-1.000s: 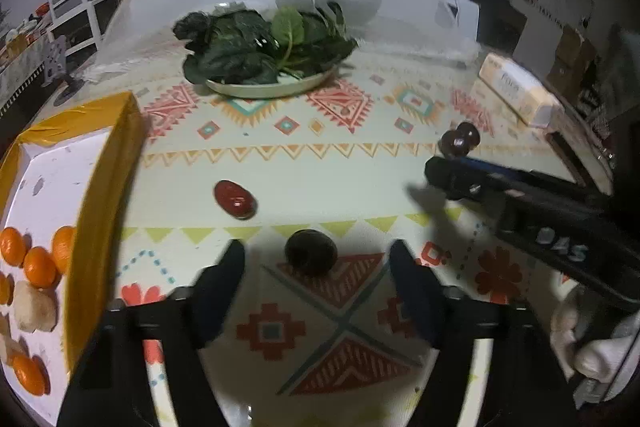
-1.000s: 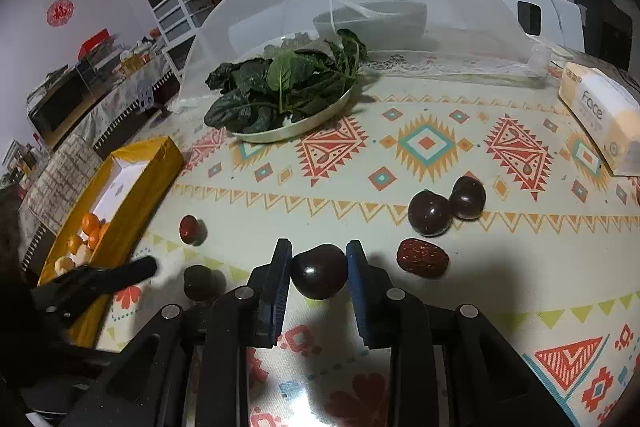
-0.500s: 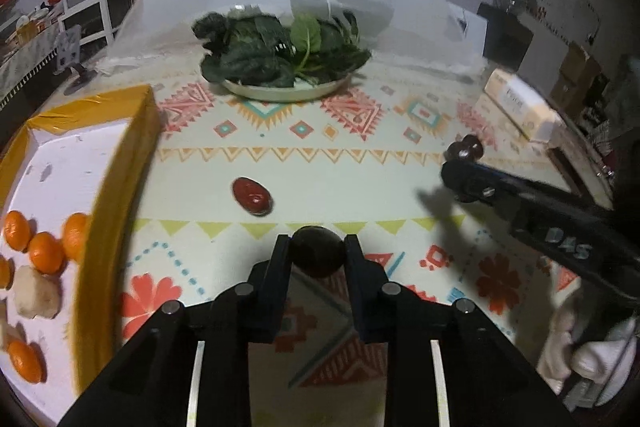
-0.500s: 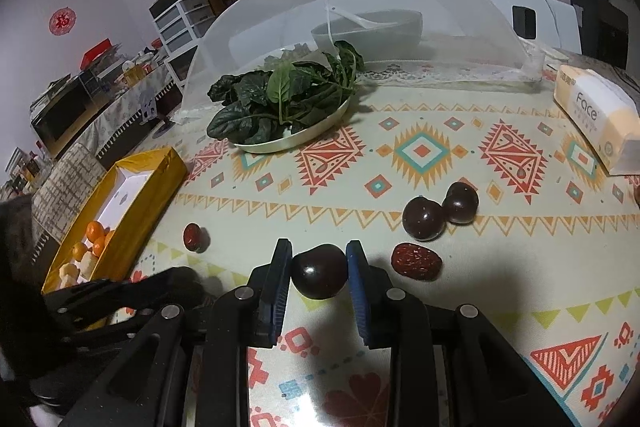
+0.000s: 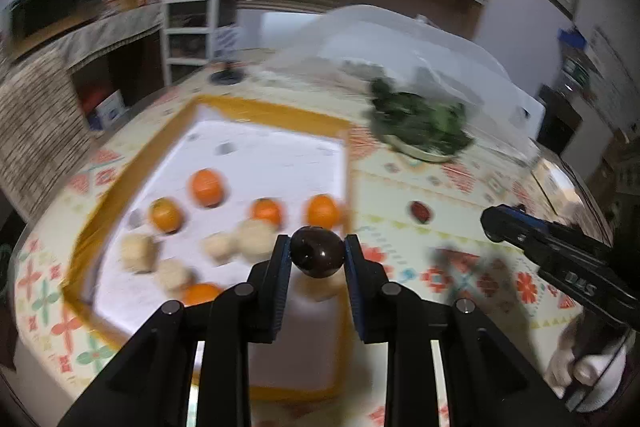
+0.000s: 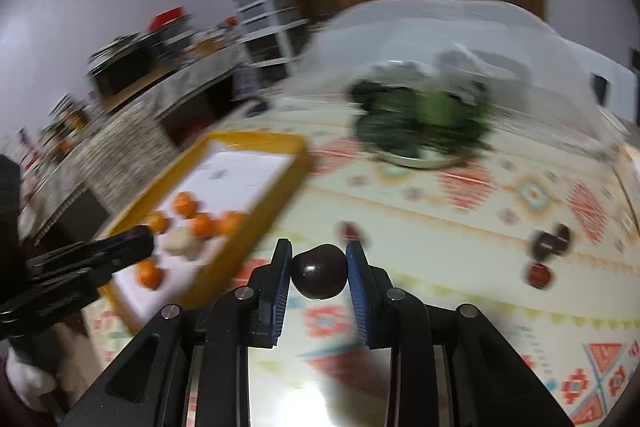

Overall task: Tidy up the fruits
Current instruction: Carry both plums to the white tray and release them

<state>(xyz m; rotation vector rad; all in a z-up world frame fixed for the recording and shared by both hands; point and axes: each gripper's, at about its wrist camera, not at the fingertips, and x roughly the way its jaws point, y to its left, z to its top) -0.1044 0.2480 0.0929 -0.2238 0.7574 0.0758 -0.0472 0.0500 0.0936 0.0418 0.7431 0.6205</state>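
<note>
The left tool (image 5: 317, 255) is clamping a dark, glossy, rounded fruit (image 5: 317, 253) between its blue-padded fingers, having just closed on it, and is holding it above the near corner of the shallow yellow-rimmed tray with a white floor (image 5: 144, 167). Inside that tray, small orange citrus fruits (image 5: 206, 187) and pale, knobbly lumps (image 5: 256, 242) are lying scattered; the blur is hiding what the lumps are. The right tool (image 6: 319, 271) is gripping a second dark round fruit (image 6: 319, 271) and is holding it over the patterned cloth-covered surface (image 6: 460, 227), just right of the tray. Farther right on the surface, two dark fruits (image 6: 550, 242) are sitting together with a small red date-like fruit (image 6: 538, 275) just beside them. Another red one (image 5: 420, 211) is lying alone near the tray. A plate of dark leafy greens (image 6: 420, 123) is sitting at the back by a white mesh food cover (image 6: 460, 27).
</note>
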